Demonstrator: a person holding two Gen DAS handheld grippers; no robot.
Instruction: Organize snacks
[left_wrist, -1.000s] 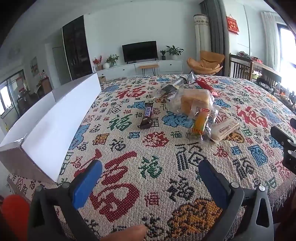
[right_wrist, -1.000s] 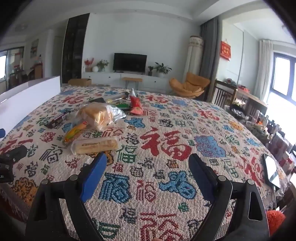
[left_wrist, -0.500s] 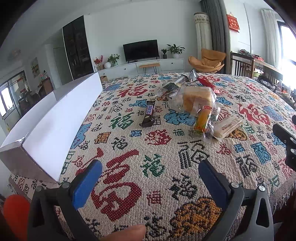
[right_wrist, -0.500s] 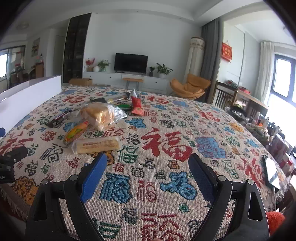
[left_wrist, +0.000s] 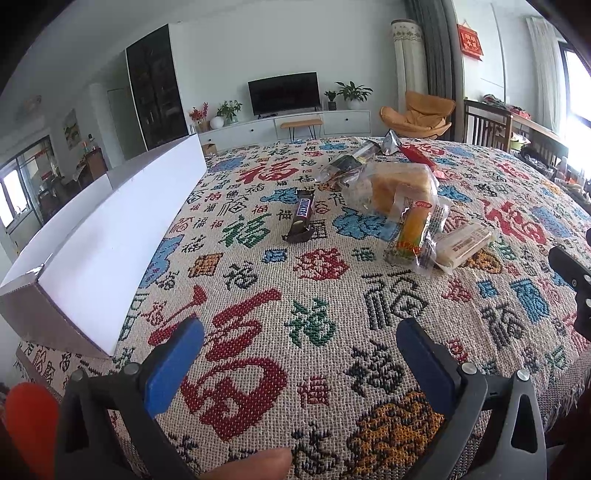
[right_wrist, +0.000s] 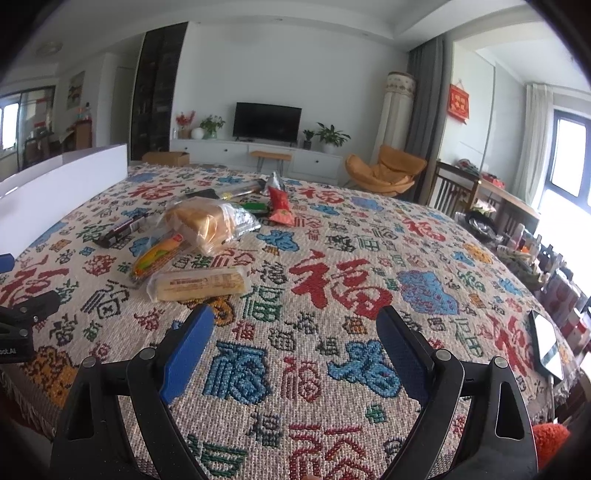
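A small heap of snacks lies on the table, which is covered by a woven cloth (left_wrist: 314, 332) patterned with red, blue, green and black characters. Nearest the left side is a brown chocolate bar (left_wrist: 303, 214) in a glossy wrapper, its long axis running near to far, one crimped end toward the camera. To its right sits a clear bag of sliced bread (left_wrist: 399, 186), pale golden and bulky. Against the bag's near side lies an orange-yellow snack stick (left_wrist: 413, 230) in clear wrap, pointing near to far with a slight lean. Just right of it lies a pale cream biscuit pack (right_wrist: 199, 282) (longer than it is wide), its length running left to right in the right wrist view. Farther back are a red packet (right_wrist: 280, 205) and a few darker wrappers, too jumbled to tell apart. A long white box (left_wrist: 110, 236) stands along the table's left edge. The left gripper (left_wrist: 295, 354) and the right gripper (right_wrist: 295, 341) both hover above the near cloth, blue-padded jaws spread wide, holding nothing.
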